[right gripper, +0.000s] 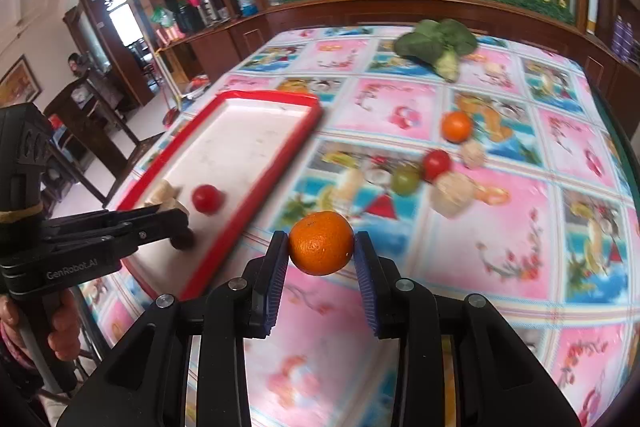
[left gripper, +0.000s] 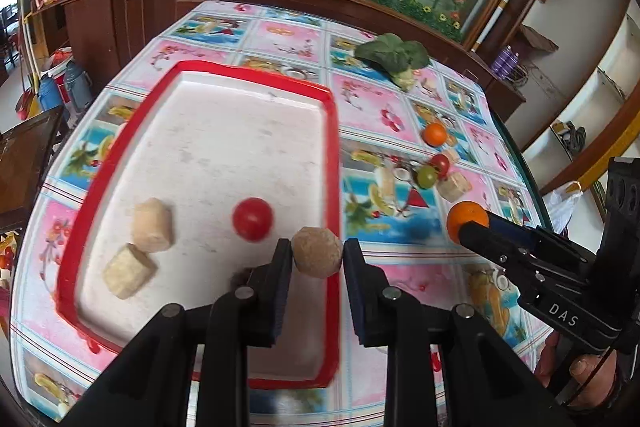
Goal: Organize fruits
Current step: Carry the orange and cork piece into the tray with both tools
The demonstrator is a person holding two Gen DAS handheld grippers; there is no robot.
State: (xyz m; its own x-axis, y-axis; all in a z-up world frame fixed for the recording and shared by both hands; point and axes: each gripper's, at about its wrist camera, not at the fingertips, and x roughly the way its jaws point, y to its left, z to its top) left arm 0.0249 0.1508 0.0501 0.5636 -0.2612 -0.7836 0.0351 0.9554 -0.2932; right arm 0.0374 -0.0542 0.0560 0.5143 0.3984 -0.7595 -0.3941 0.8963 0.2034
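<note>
The left gripper [left gripper: 317, 254] pinches a tan round fruit [left gripper: 317, 251] above the red tray's [left gripper: 334, 163] right rim (2 pale chunks and a tomato [left gripper: 253, 219] lie inside), while the right gripper [right gripper: 321, 243] clamps an orange [right gripper: 321, 242] over the tablecloth [right gripper: 520, 267].

Tray [left gripper: 334, 163]: red rim looks like plastic, slightly glossy; white floor matt, faintly scuffed. Desk [right gripper: 400, 107]: glossy printed covering, pink and blue fruit panels. Left tool [left gripper: 318, 259]: matt black plastic with silver metal pins; holds a tan ball fruit [left gripper: 317, 251] with a rough, dull skin. Right tool [right gripper: 321, 251]: same black plastic, ribbed blue pads [right gripper: 366, 279]; its orange [right gripper: 321, 243] is finely pitted, mildly shiny. Cherry tomato [left gripper: 253, 219]: smooth, glossy. Cabinet [left gripper: 132, 11]: dark polished wood.
</note>
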